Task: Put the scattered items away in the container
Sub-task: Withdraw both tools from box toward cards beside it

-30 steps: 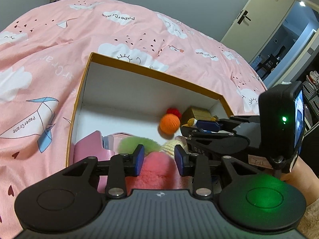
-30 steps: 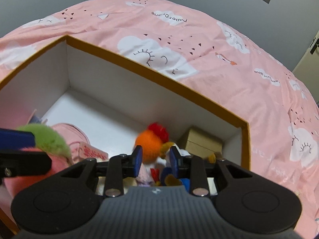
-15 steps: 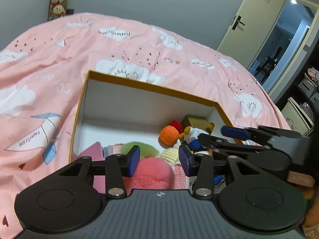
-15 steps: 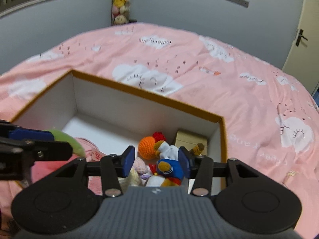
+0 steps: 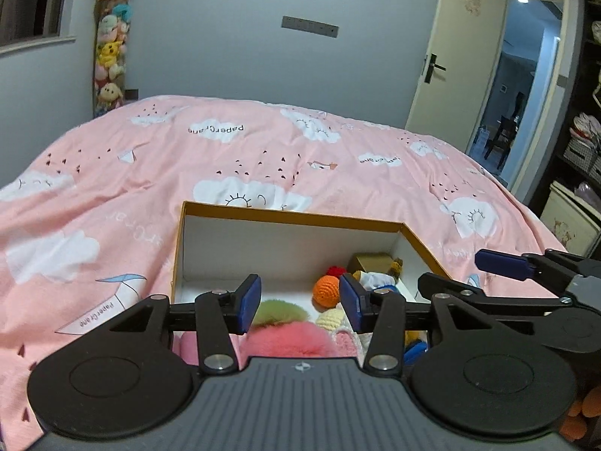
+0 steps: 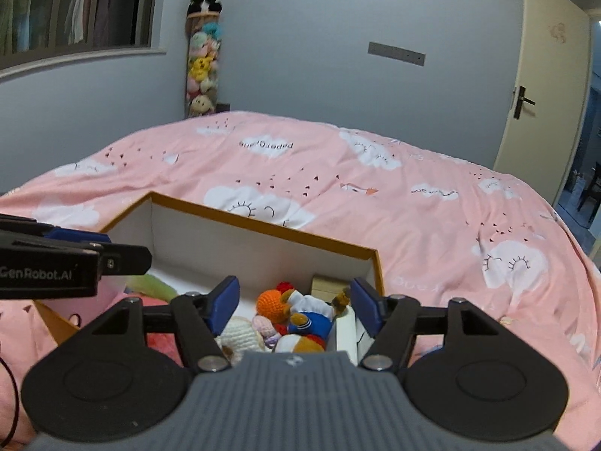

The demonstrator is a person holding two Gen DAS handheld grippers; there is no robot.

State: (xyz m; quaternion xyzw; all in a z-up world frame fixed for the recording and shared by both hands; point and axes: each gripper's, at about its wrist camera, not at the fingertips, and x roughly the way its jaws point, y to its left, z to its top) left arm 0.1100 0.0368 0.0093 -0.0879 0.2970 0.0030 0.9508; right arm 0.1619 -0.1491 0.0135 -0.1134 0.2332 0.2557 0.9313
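An open white box with an orange rim point(image 5: 285, 216) sits on the pink bed; it also shows in the right wrist view point(image 6: 263, 225). Inside lie an orange crochet ball point(image 5: 326, 290) point(image 6: 272, 302), a duck plush in blue and white point(image 6: 310, 314), a pink fluffy toy point(image 5: 289, 340), a green fluffy toy point(image 5: 280, 310), a cream crochet toy point(image 6: 240, 332) and a small brown box point(image 5: 370, 262). My left gripper point(image 5: 298, 304) is open and empty above the box's near side. My right gripper point(image 6: 296, 300) is open and empty above the box's right end.
The pink cloud-print bedspread point(image 5: 263, 158) surrounds the box. A tall column of plush toys point(image 6: 203, 56) stands against the back wall. A door point(image 5: 462, 75) stands open at the right, with shelves point(image 5: 586, 143) beyond it.
Both grippers have opened wider, risen and pulled back from the box, so more of the room shows. The duck plush now lies in the box, free of the right gripper.
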